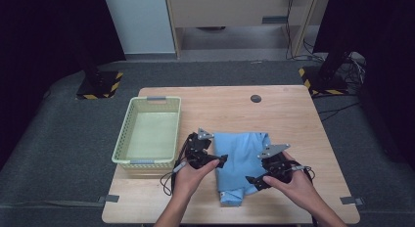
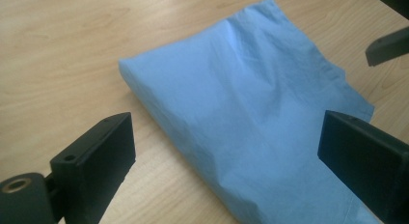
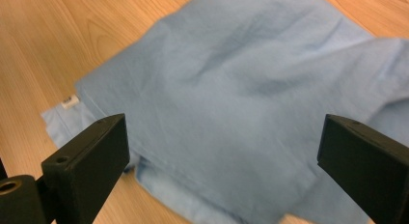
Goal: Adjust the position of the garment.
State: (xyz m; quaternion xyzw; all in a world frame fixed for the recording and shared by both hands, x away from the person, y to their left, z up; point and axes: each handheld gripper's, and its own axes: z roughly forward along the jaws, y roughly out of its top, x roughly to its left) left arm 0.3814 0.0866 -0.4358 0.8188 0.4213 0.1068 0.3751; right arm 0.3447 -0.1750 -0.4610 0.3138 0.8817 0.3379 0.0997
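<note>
- Two hands are holding the left gripper [image 1: 222, 161] and right gripper [image 1: 254, 180], jaws spread wide, gripping nothing.
- Folded blue cloth [image 1: 242, 161] is lying on the wooden table [image 1: 288, 119].
- Pale basket [image 1: 149, 134] is sitting at nine o'clock.
- Grey carpet [image 1: 54, 153] is surrounding everything.

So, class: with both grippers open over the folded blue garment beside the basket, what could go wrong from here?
1. The folded blue garment could unfold if lifted unevenly, since the left gripper and right gripper stand open at opposite edges.
2. A loose flap at its near end may trail or catch on the rim of the basket.
</note>
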